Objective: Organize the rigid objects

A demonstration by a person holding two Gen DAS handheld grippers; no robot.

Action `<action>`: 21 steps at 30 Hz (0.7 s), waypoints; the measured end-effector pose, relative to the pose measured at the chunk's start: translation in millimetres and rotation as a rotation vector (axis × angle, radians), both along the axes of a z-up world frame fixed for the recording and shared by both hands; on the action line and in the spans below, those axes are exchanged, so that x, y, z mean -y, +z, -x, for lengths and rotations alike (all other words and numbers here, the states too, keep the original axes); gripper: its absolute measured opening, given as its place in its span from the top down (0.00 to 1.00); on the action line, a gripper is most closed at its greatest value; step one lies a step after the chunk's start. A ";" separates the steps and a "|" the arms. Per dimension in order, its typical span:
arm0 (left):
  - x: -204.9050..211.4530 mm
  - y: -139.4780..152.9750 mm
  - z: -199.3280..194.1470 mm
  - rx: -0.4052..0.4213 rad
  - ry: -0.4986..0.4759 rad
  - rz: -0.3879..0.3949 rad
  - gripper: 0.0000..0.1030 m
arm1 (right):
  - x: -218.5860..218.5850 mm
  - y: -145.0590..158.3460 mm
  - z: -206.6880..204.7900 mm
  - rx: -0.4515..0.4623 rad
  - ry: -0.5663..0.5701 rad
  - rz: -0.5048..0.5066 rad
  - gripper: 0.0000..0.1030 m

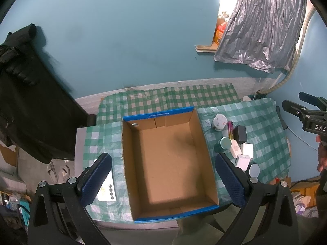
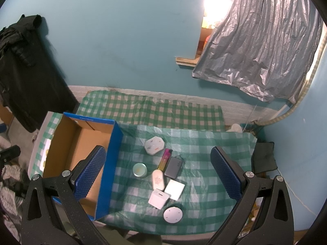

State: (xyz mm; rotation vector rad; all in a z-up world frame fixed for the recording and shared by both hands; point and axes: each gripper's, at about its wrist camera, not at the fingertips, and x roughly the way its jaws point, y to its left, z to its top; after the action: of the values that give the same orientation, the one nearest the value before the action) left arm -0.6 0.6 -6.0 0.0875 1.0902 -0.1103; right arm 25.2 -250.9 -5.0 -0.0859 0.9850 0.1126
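Green-checked cloth [image 2: 204, 143] covers what seems a table, against teal wall [image 1: 122, 40]

Blue-rimmed brown box [image 2: 111, 159], green-white checked cloth [image 2: 204, 143], teal wall [image 2: 122, 40]

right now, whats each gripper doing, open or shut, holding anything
Left gripper: open, holding nothing, over the cardboard box.
Right gripper: open, holding nothing, above the small items on the checked cloth.

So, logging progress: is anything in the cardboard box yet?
No, the cardboard box shows only its bare brown floor.
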 end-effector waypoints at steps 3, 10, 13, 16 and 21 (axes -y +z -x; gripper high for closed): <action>1.5 0.6 0.8 0.001 -0.001 -0.003 0.01 | -0.9 -0.8 -0.1 -0.001 0.000 0.000 0.02; 1.5 0.4 0.9 0.000 0.003 -0.003 0.01 | -1.7 -0.2 -2.1 -0.004 0.000 0.001 0.02; 1.7 -0.3 1.6 0.001 0.004 -0.003 0.01 | -2.1 -0.7 -1.7 -0.005 0.000 0.002 0.02; 2.1 0.0 1.5 0.002 0.002 -0.004 0.01 | -2.2 -1.2 -0.7 -0.006 0.000 0.003 0.02; 2.2 0.4 0.5 -0.001 0.001 -0.005 0.01 | -2.0 -0.7 -2.2 -0.008 -0.001 0.002 0.02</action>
State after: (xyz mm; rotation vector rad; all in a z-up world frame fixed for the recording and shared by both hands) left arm -1.1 -1.6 -5.6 0.0910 1.0918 -0.1065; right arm 27.3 -248.8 -5.7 -0.0871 0.9929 0.1112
